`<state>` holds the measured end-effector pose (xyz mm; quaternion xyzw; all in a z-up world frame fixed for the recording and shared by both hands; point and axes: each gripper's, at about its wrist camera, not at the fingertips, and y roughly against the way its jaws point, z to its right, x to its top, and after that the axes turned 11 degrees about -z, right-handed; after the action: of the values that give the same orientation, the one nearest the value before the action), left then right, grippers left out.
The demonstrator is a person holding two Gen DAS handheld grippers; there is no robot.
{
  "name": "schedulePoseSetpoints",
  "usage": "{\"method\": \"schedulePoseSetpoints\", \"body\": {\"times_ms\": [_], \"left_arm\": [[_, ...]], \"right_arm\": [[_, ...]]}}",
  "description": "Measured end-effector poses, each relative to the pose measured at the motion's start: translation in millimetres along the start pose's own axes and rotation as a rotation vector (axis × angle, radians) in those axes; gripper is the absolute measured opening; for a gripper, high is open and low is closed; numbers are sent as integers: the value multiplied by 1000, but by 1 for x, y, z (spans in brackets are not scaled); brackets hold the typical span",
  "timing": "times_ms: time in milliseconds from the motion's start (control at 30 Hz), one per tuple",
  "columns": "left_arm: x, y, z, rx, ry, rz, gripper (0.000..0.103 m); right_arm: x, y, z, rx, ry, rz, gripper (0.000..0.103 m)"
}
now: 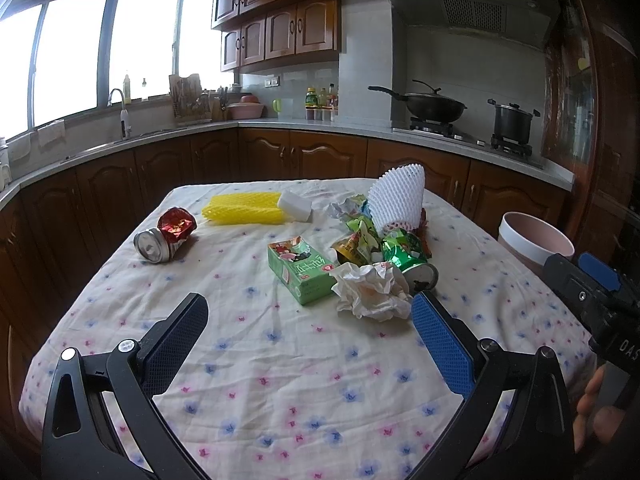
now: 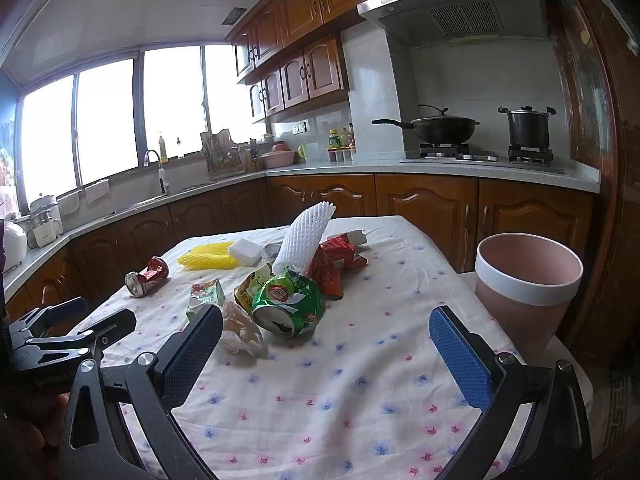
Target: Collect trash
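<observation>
Risk: trash pile [image 2: 288,280] mid-table is tangled; grabbing crushed green can [image 2: 289,303] likely drags crumpled tissue [image 1: 370,290] along. Left gripper [image 1: 310,346] and right gripper [image 2: 326,354] both spread wide, empty. Pink bin [image 2: 526,280] off table's right edge.

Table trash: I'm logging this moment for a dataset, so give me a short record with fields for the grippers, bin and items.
left gripper: open, holding nothing, above the table
right gripper: open, holding nothing
bin: pink, white rim, upright at the table's right edge, nothing visible inside
green can: crushed, on its side, in the central pile
red can: crushed, apart at the left
carton: green, lying flat
paper: crumpled, against the carton
white net: standing in the pile
yellow net: far side, beside the sponge
</observation>
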<state>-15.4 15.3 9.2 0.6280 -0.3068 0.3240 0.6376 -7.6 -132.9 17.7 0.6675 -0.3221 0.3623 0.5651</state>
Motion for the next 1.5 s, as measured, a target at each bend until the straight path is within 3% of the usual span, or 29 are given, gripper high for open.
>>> {"method": "schedulePoseSetpoints", "body": {"times_ms": [500, 900, 1200, 1400, 1500], "left_arm": [[-2, -6, -1, -9, -1, -12, 103], [6, -28, -4, -49, -6, -75, 103], [27, -54, -6, -144, -23, -137, 103], [40, -72, -1, -164, -53, -168, 102], [46, -79, 3, -185, -77, -183, 99]], "right_arm": [[0, -1, 0, 0, 1, -1, 103], [6, -10, 2, 18, -10, -25, 103], [30, -33, 10, 82, -28, -88, 103], [51, -57, 14, 154, -57, -127, 103], [61, -72, 17, 186, -73, -160, 98]]}}
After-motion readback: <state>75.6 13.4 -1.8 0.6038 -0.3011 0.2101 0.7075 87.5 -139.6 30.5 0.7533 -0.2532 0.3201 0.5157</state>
